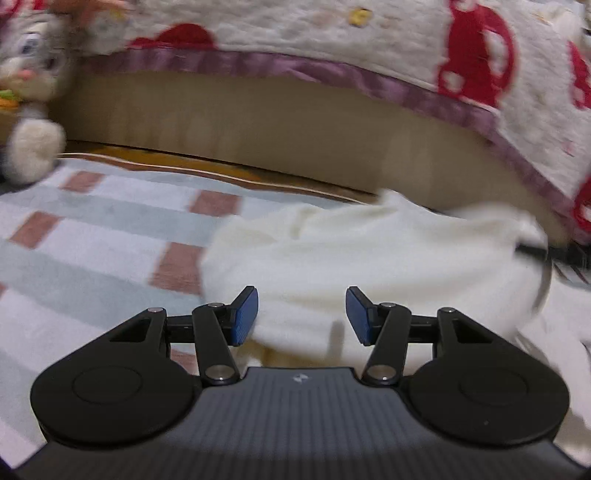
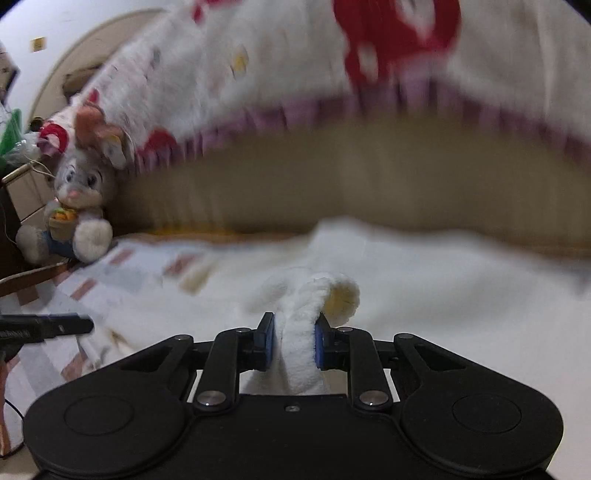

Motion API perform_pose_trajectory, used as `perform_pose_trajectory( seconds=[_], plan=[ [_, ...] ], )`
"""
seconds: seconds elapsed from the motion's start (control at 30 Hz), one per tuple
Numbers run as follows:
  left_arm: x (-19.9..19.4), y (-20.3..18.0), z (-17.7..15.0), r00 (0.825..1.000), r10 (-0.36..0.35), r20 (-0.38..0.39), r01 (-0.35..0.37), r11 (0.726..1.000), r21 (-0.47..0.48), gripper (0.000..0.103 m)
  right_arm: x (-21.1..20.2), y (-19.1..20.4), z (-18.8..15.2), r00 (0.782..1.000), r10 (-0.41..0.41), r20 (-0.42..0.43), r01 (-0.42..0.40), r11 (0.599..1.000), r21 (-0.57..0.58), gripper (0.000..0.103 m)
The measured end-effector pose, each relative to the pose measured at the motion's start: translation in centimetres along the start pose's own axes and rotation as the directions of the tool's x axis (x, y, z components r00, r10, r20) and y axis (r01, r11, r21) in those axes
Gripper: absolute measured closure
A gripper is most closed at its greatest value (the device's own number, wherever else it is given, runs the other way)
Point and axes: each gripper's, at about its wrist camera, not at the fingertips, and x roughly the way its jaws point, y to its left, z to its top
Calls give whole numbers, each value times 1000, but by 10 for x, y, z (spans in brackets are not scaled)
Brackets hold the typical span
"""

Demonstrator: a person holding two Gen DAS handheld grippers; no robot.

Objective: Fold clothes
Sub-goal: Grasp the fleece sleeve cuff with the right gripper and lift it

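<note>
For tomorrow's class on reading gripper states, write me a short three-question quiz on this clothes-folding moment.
1. True or false: the left gripper is clamped on the white fleece garment.
2. Which gripper pinches a fold of the garment? A) left B) right C) neither
3. Fill in: the plush rabbit sits at the ____ edge of the right wrist view.

Key: 1 false, its jaws are apart; 2 B, the right gripper; 3 left.

At upper left of both views you see a grey plush rabbit [image 2: 75, 206] seated on the bed, holding a small basket. Across the top hangs a white fleece blanket [image 1: 295, 33] with red patches and a purple hem. Below it lies a checked bedsheet [image 1: 92, 229], pale with reddish squares.
</note>
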Motion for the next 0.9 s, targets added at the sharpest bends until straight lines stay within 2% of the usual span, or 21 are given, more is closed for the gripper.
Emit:
perform_pose_trajectory(
  seconds=[0.07, 0.13, 0.2, 0.23, 0.27, 0.33, 0.4, 0.57, 0.73, 0.77, 0.9],
  plan=[
    [11, -13, -10, 997, 0, -72, 8, 994, 112, 51, -13, -13, 5, 997, -74, 11, 74, 997, -27, 78],
    [22, -28, -23, 992, 29, -122, -2, 975, 222, 51, -2, -35, -5, 989, -134, -60, 133, 991, -30, 77],
    [29, -39, -33, 987, 74, -145, -28, 955, 294, 52, 14, -61, -29, 984, -119, -135, 127, 991, 53, 76],
    [30, -41, -35, 985, 84, -150, -36, 954, 298, 52, 20, -73, -42, 981, -101, -164, 123, 984, 127, 76],
    [30, -40, -34, 984, 88, -153, -41, 958, 284, 53, 25, -83, -53, 979, -90, -182, 127, 971, 203, 76],
    [29, -38, -33, 983, 94, -158, -51, 965, 256, 57, 32, -90, -62, 977, -93, -191, 144, 953, 268, 76],
    [29, -36, -31, 982, 100, -163, -61, 972, 227, 62, 35, -87, -59, 975, -121, -184, 165, 956, 244, 77],
    [26, -35, -27, 981, 94, -171, -61, 981, 186, 62, 37, -80, -59, 958, -190, -213, 227, 960, 164, 79],
    [14, -34, -21, 997, -10, -79, 16, 997, 70, 57, 30, -78, -56, 962, -195, -190, 225, 963, 148, 79],
    [18, -34, -22, 997, -8, -83, 12, 999, 49, 57, 30, -76, -56, 963, -196, -186, 223, 965, 139, 79],
    [36, -35, -31, 983, 75, -166, -73, 997, 17, 60, 32, -81, -60, 955, -208, -211, 239, 962, 135, 80]
  ],
)
